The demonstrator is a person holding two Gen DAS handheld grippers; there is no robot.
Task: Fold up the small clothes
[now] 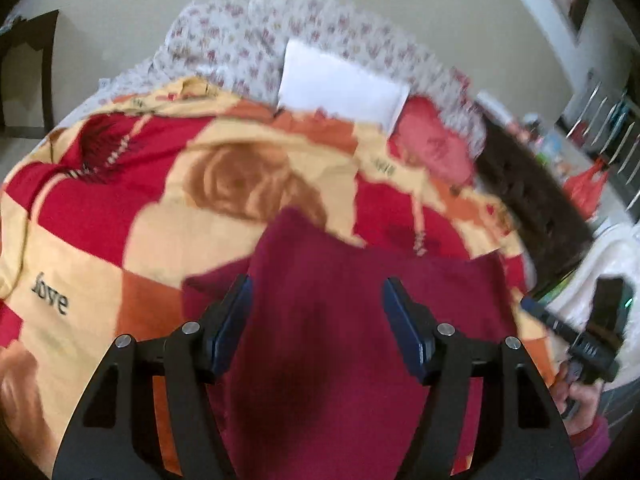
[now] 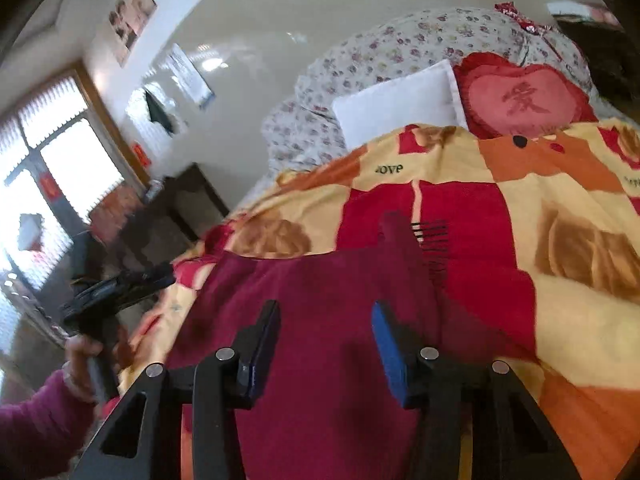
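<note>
A dark red garment (image 1: 340, 320) (image 2: 320, 280) lies spread flat on a red, orange and cream blanket (image 1: 160, 240) (image 2: 560, 300). My left gripper (image 1: 317, 284) hovers over the garment's near part, open, its blue pads wide apart with nothing pinched. My right gripper (image 2: 326, 306) is open too, above the cloth's other side, and grips nothing. Each view catches the other gripper at its edge: the right gripper (image 1: 528, 304) and the left gripper (image 2: 168, 270), each held by a hand in a magenta sleeve (image 2: 36, 420).
At the bed's far end sit a white pillow (image 1: 340, 84) (image 2: 396, 108), a red heart cushion (image 1: 436, 148) (image 2: 524, 100) and a floral quilt (image 1: 260, 32) (image 2: 400, 44). A dark table (image 2: 192, 200) stands beside the bed, near a window.
</note>
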